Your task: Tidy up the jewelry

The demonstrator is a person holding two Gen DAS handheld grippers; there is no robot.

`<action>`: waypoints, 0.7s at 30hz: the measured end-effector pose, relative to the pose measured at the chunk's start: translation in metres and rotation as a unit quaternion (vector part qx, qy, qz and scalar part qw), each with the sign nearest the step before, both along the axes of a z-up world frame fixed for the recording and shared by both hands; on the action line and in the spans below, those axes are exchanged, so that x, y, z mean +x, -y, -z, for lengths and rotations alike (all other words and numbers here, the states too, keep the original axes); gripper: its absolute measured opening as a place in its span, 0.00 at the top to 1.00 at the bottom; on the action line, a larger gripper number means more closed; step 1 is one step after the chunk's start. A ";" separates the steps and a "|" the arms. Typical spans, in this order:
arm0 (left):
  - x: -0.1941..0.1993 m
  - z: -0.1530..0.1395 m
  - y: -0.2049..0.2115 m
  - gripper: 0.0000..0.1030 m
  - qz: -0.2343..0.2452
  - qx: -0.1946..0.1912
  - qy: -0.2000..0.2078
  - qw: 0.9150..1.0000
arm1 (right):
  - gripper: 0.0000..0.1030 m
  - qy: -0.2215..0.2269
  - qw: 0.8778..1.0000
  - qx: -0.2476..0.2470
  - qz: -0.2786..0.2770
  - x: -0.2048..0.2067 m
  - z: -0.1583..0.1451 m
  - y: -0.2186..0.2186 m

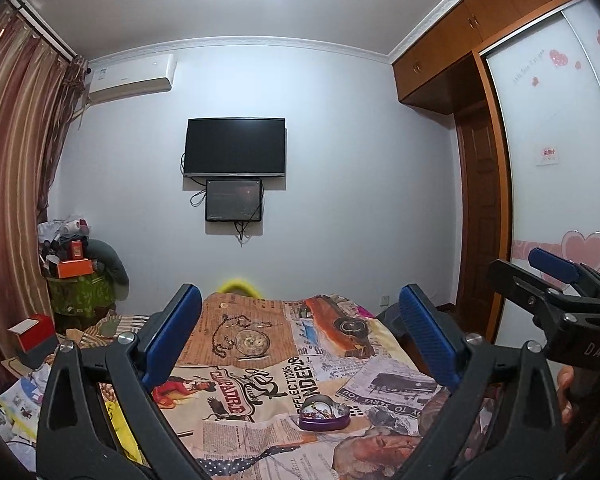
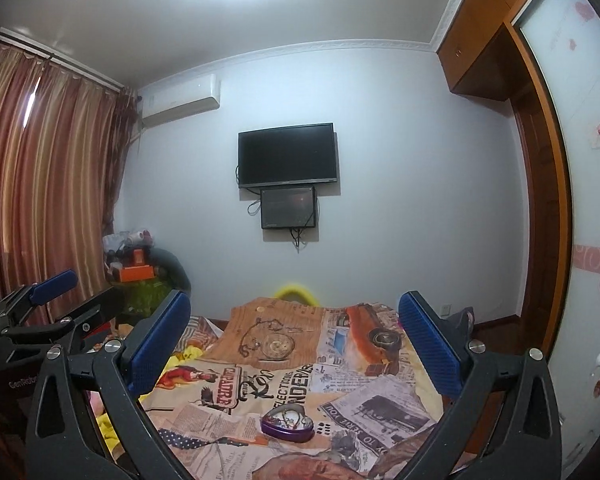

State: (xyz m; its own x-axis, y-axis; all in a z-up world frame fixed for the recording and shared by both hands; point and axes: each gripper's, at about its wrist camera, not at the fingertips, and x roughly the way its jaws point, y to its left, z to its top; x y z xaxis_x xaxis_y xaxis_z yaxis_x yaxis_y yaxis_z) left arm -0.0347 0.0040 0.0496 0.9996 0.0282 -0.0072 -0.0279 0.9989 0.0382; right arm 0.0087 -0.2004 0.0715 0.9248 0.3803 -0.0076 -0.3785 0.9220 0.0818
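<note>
A purple heart-shaped jewelry box [image 1: 323, 413] with a clear lid and trinkets inside lies on the printed bedspread [image 1: 260, 360], low and between my left gripper's fingers but well ahead of them. My left gripper [image 1: 300, 332] is open, nothing between its blue pads. The same jewelry box [image 2: 287, 424] shows in the right wrist view, on the bedspread [image 2: 340, 380] ahead of my right gripper [image 2: 294, 340], which is also open with nothing in it. Each gripper appears in the other's view: the right gripper [image 1: 556, 276] at the right edge, the left gripper [image 2: 56, 286] at the left.
A television [image 1: 235, 147] and a smaller screen [image 1: 233, 200] hang on the far wall. A cluttered stand with an orange box [image 1: 74, 268] sits by the curtain [image 1: 12, 200]. A wardrobe [image 1: 540, 160] lines the right side. Papers and a red box [image 1: 34, 334] lie left of the bed.
</note>
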 end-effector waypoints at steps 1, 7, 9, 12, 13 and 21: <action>-0.001 0.000 0.001 0.03 0.001 0.001 0.000 1.000 | 0.00 0.000 1.000 -0.001 0.000 0.000 0.000 0.000; 0.001 0.003 0.004 0.03 0.007 0.005 -0.003 1.000 | 0.00 -0.006 1.000 0.002 -0.002 0.000 0.002 0.003; 0.003 0.003 0.005 0.03 0.007 0.005 -0.005 1.000 | 0.00 -0.009 1.000 0.003 -0.002 0.001 0.002 0.003; 0.005 0.004 0.006 0.03 0.008 0.003 -0.008 1.000 | 0.00 -0.012 1.000 0.003 -0.003 0.001 0.003 0.004; 0.005 0.005 0.005 0.03 0.009 0.002 -0.009 1.000 | 0.00 -0.012 1.000 0.004 -0.002 0.002 0.004 0.005; 0.009 0.006 0.006 0.03 0.010 -0.001 -0.015 1.000 | 0.00 -0.018 1.000 0.002 -0.004 0.003 0.005 0.006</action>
State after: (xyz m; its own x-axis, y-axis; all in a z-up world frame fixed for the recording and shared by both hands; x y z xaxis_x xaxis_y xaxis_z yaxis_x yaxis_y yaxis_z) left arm -0.0254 -0.0021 0.0440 0.9992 0.0080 -0.0379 -0.0067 0.9993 0.0357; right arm 0.0120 -0.2062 0.0667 0.9210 0.3876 -0.0393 -0.3823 0.9186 0.0999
